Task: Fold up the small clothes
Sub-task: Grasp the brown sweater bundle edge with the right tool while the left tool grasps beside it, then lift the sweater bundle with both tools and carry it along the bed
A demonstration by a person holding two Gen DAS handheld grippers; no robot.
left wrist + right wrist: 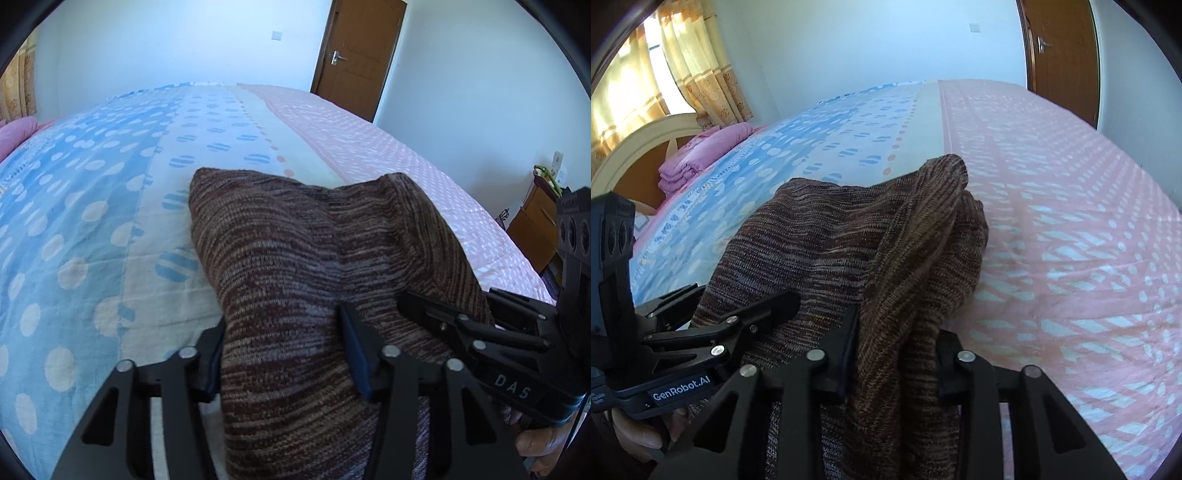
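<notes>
A brown striped knit garment (295,240) lies bunched on the bedspread (92,221), and its near end is lifted between both grippers. My left gripper (286,363) is shut on the garment's left part, with cloth filling the gap between its pads. In the right wrist view my right gripper (897,354) is shut on a thick gathered fold of the same garment (820,243). The two grippers sit close side by side. Each shows in the other's view: the right one's fingers (436,314) rest on the cloth, as do the left one's fingers (768,306).
The bedspread (1071,221) is blue with dots on the left and pink on the right. Folded pink bedding (698,155) lies by the headboard (639,147). A wooden door (354,55) stands beyond the bed and a wooden cabinet (535,229) beside it. A hand (543,443) holds the right gripper.
</notes>
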